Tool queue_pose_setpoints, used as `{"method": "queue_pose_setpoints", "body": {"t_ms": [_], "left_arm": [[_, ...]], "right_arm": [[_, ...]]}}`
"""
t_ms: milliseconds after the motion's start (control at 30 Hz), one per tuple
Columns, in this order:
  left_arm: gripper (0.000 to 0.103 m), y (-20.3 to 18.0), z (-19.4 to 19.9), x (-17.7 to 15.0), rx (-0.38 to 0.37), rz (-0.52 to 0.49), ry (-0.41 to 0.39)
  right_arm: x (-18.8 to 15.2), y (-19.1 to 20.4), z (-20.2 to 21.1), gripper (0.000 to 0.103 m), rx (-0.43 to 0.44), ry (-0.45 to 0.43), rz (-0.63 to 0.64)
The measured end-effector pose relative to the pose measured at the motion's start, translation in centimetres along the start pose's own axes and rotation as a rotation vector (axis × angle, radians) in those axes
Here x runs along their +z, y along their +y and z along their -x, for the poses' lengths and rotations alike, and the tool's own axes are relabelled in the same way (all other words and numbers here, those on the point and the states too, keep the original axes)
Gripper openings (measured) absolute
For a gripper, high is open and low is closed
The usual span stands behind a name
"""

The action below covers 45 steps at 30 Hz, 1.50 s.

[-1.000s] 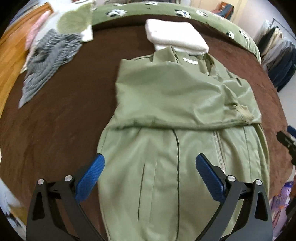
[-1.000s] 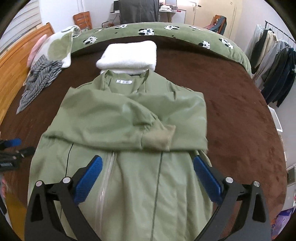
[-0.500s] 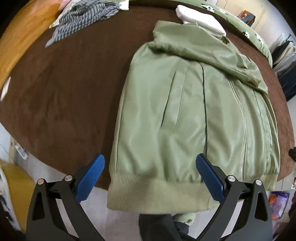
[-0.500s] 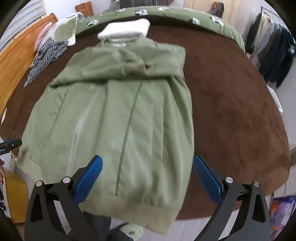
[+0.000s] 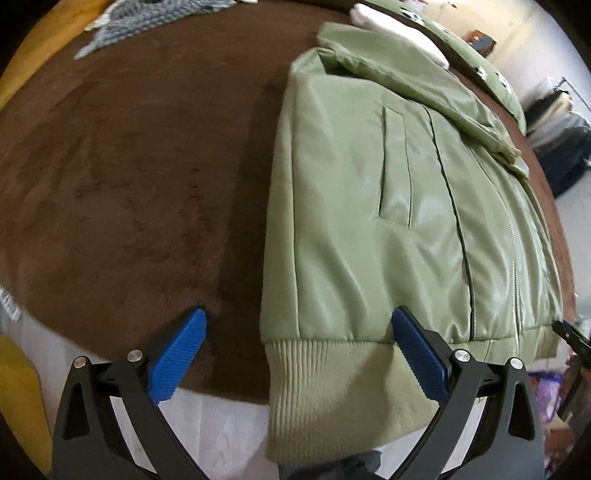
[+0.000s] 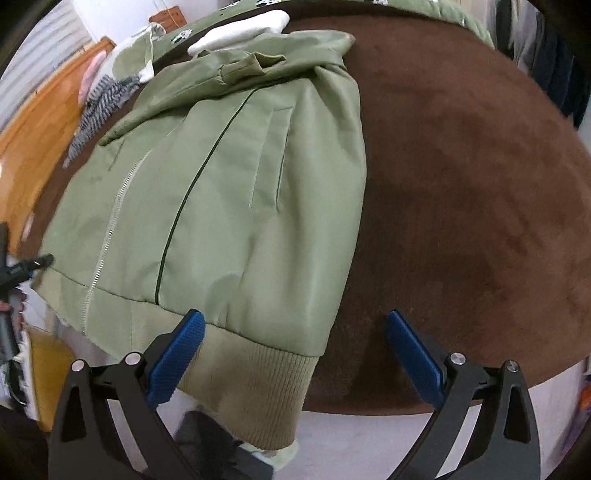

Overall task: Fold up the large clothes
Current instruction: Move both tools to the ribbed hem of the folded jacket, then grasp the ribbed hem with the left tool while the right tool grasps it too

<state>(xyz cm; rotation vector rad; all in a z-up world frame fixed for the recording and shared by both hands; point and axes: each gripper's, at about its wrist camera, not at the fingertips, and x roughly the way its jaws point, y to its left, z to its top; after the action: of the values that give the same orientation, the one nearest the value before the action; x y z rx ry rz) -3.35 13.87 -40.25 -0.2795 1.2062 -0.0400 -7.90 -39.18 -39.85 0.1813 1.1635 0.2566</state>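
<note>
both sets of jaws stand wide apart and hold nothing. the left gripper (image 5: 295, 354) straddles the near left corner of the ribbed hem (image 5: 332, 384), and the right gripper (image 6: 295, 354) straddles the near right corner.

the green jacket (image 5: 388, 206) lies front-up on the brown bedspread (image 5: 122, 177), sleeves crossed over the chest. its long axis runs from the hem at the near edge away to the collar, which points at the white folded towel (image 6: 243, 33). the hem hangs over the bed's edge.

risks, as i judge them: the shell looks slick, so a pinch on one layer alone may let the back drop. uneven lifts at the two corners could skew the fold, or spill the crossed sleeves.
</note>
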Motion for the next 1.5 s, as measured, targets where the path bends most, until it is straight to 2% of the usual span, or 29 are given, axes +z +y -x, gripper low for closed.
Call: {"method": "queue_pose_setpoints", "body": {"t_ms": [167, 300, 400, 600, 667, 733, 767, 833, 867, 933, 967, 1000, 1033, 1067, 1133, 1200, 1333, 1500], "left_arm": [[0.097, 0.1, -0.2, 0.2, -0.045, -0.026, 0.008], [0.096, -0.2, -0.1, 0.1, -0.056, -0.025, 0.017], [0.096, -0.9, 0.0, 0.3, -0.081, -0.017, 0.028], [0.096, -3.1, 0.2, 0.7, -0.136, -0.024, 0.053], [0.096, -3.4, 0.4, 0.8, -0.171, -0.017, 0.058], [0.095, -3.8, 0.3, 1.0, -0.168, -0.028, 0.071], [0.094, -4.0, -0.1, 1.1, -0.137, -0.040, 0.095], [0.082, -4.1, -1.3, 0.9, -0.067, -0.064, 0.147], [0.081, -4.1, -1.4, 0.9, -0.057, -0.074, 0.151], [0.074, -4.5, -1.3, 0.8, -0.036, -0.087, 0.149], [0.070, -4.7, -1.1, 0.7, -0.029, -0.098, 0.147], [0.062, -5.2, -0.9, 0.7, -0.025, -0.106, 0.147], [0.053, -5.5, -1.0, 0.8, -0.018, -0.108, 0.150], [0.049, -5.7, -0.9, 0.9, -0.015, -0.108, 0.154], [0.035, -6.3, -0.9, 1.0, -0.019, -0.097, 0.161], [0.030, -6.5, -1.0, 0.9, -0.030, -0.085, 0.159], [0.025, -5.8, -1.0, 1.0, -0.065, -0.020, 0.160], [0.024, -4.4, 0.0, 0.1, -0.112, 0.086, 0.143]], "right_arm": [[0.4, -0.1, -0.4, 0.097, 0.029, -0.020, -0.046], [1.0, 1.5, -0.2, 0.092, 0.063, -0.016, -0.047], [1.5, 2.7, -0.7, 0.092, 0.042, 0.005, -0.030], [2.7, 3.9, -0.4, 0.092, 0.057, 0.016, -0.059], [2.6, 4.0, -0.9, 0.092, 0.036, 0.040, -0.043], [2.4, 3.4, -2.2, 0.092, -0.004, 0.095, -0.047], [2.3, 3.1, -2.8, 0.089, -0.002, 0.121, -0.060], [2.2, 3.3, -2.9, 0.086, -0.035, 0.113, -0.037], [2.3, 3.7, -2.8, 0.081, -0.071, 0.109, -0.022], [2.2, 4.5, -2.3, 0.070, -0.111, 0.085, -0.002], [2.2, 4.8, -2.1, 0.059, -0.125, 0.074, 0.006], [2.2, 5.0, -1.8, 0.047, -0.137, 0.063, 0.009], [2.2, 5.2, -1.5, 0.041, -0.151, 0.052, 0.006], [2.4, 5.0, -1.4, 0.021, -0.168, 0.045, 0.001], [2.5, 4.4, -1.2, 0.019, -0.149, 0.043, -0.037], [2.5, 3.5, -1.3, 0.018, -0.112, 0.052, -0.076], [2.9, 3.7, -1.2, 0.014, -0.098, 0.064, -0.067], [2.5, 3.4, 0.2, 0.012, -0.075, 0.078, -0.064]]}}
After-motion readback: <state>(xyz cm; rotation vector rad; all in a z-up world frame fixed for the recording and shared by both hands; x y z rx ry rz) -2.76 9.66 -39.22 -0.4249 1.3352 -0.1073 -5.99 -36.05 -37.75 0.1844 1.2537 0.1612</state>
